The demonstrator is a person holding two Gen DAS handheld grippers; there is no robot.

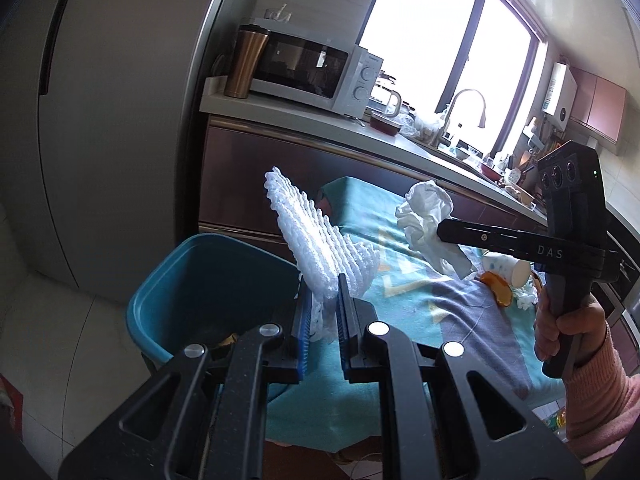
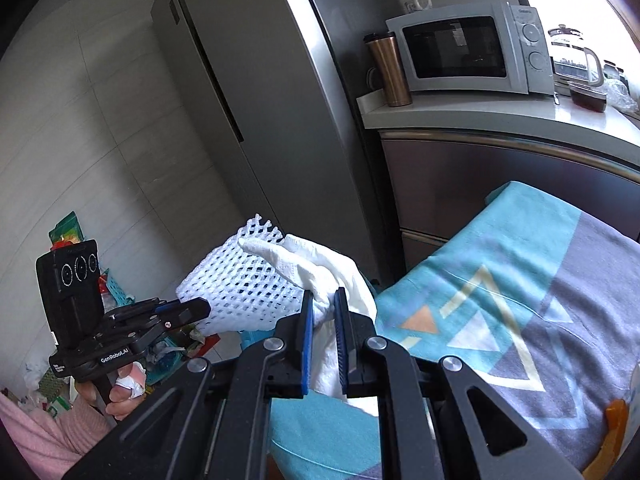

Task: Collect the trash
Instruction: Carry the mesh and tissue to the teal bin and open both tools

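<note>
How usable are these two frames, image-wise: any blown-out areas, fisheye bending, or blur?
Left wrist view: the window is blown out to pure white, leaving the fridge side dim; the counter edge bows from fisheye distortion. Right wrist view: overexposed only at the upper right corner; the fridge edge curves strongly. Both views are sharp on the foam net and crumpled tissue.

You get harsh daylight from the blown-out window (image 1: pixel 436 40); the fridge (image 1: pixel 120 120) side stays dim, edges bend and darken, near frames blur slightly.
</note>
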